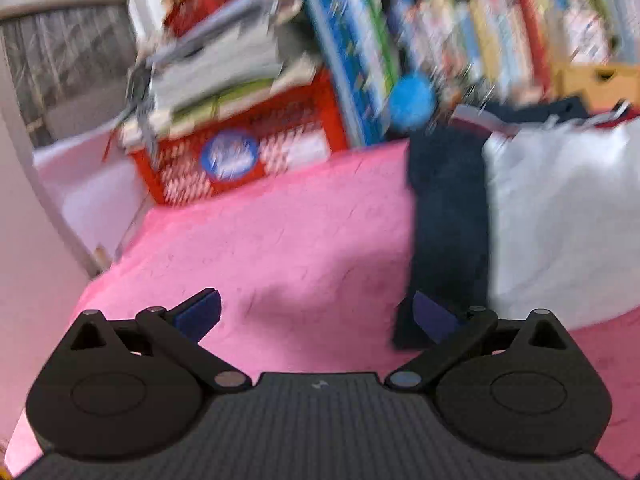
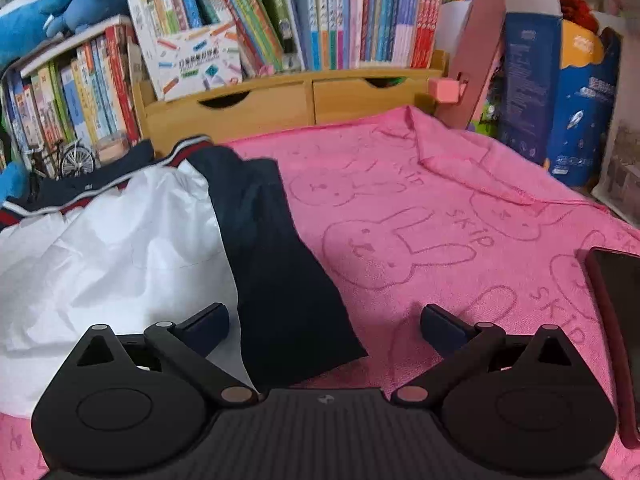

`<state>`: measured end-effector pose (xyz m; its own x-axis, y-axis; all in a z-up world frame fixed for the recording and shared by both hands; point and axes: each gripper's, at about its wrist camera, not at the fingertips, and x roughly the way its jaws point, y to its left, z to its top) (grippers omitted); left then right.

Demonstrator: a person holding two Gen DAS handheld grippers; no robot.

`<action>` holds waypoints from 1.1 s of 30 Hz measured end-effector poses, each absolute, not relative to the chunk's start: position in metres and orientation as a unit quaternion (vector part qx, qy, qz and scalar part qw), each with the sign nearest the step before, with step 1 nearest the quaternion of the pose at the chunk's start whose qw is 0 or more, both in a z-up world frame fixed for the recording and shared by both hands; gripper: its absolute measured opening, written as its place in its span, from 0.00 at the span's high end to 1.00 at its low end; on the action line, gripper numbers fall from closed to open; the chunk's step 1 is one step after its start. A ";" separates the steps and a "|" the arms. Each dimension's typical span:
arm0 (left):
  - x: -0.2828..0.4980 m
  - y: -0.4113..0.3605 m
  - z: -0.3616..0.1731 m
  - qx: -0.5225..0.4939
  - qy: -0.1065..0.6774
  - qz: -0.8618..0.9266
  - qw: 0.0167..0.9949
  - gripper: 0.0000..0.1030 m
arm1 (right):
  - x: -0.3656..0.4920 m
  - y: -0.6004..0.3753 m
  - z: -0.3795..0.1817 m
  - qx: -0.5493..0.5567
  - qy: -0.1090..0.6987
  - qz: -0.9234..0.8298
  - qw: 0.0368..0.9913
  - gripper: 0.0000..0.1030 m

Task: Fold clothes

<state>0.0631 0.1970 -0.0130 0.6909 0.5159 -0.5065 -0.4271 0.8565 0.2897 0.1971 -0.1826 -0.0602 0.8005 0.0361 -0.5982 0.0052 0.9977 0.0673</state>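
Observation:
A white and navy garment [image 2: 120, 248] lies on a pink towel [image 2: 420, 208] printed with rabbits. Its navy sleeve [image 2: 280, 272] runs toward me in the right wrist view, and its striped collar [image 2: 184, 148] lies at the far end. My right gripper [image 2: 324, 324] hovers open over the sleeve's near end, holding nothing. The blurred left wrist view has the same garment [image 1: 560, 216] at the right, with its navy sleeve [image 1: 444, 220] beside it. There my left gripper [image 1: 316, 312] is open above the bare pink towel [image 1: 280, 248], its right finger at the sleeve's near end.
Books [image 2: 320, 20] fill a wooden shelf with drawers [image 2: 280, 104] behind the towel. A dark red phone or tablet [image 2: 616, 320] lies at the towel's right edge. A red box [image 1: 240, 152] under stacked papers stands far left. Blue boxes [image 2: 560, 92] stand at the right.

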 end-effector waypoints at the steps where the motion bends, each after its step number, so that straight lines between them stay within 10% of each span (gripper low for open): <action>1: 0.062 0.190 -0.006 0.070 0.283 0.240 0.926 0.00 | 0.191 -0.180 -0.057 0.032 0.301 -0.001 0.953 0.00; 11: 0.127 0.120 -0.025 0.112 0.299 0.163 0.933 0.00 | 0.158 -0.066 -0.034 -0.041 0.265 0.257 0.929 0.00; 24: 0.080 0.212 -0.028 0.090 0.313 0.292 0.899 0.00 | 0.199 -0.149 -0.047 -0.106 0.301 -0.013 0.948 0.00; 33: 0.145 0.143 0.021 0.052 0.232 0.122 0.964 0.00 | 0.212 -0.085 -0.017 0.002 0.264 0.244 0.933 0.00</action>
